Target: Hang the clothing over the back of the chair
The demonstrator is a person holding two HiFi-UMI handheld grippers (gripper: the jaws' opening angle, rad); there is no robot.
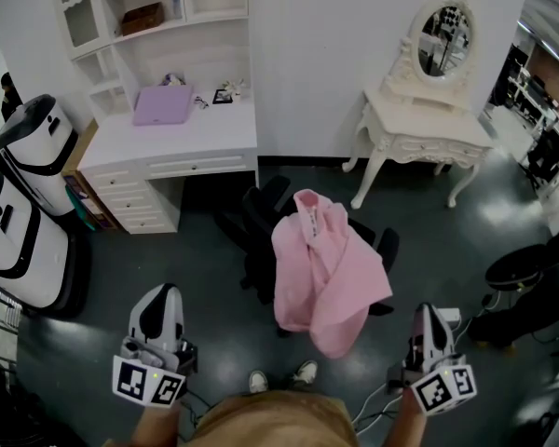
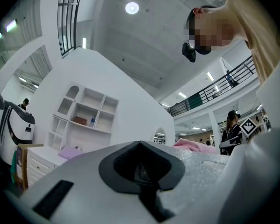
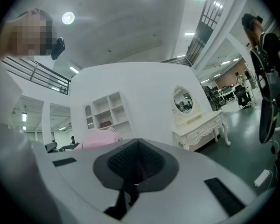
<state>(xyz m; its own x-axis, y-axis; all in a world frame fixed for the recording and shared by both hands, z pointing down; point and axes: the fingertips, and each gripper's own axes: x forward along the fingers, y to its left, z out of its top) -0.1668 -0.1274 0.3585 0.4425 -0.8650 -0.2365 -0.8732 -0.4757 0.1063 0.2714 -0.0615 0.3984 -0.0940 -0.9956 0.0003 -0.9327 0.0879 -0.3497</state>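
A pink shirt [image 1: 321,268] hangs draped over the back of a black office chair [image 1: 261,222] in the middle of the dark floor. Its collar is at the top and its hem falls towards me. My left gripper [image 1: 161,296] is held low at the left, well short of the chair, jaws shut with nothing in them. At the right, my right gripper [image 1: 429,313] is likewise shut and empty, apart from the shirt. In the left gripper view the shut jaws [image 2: 140,144] point past a sliver of the pink shirt [image 2: 191,145]. The right gripper view shows shut jaws [image 3: 137,143] and the shirt [image 3: 100,136] beyond.
A white desk [image 1: 182,142] with shelves and a purple case [image 1: 163,105] stands at the back left. A white vanity table [image 1: 429,133] with an oval mirror is at the back right. Two white bags [image 1: 33,147] stand left, a black stool [image 1: 526,268] right. My shoes [image 1: 279,378] are below the chair.
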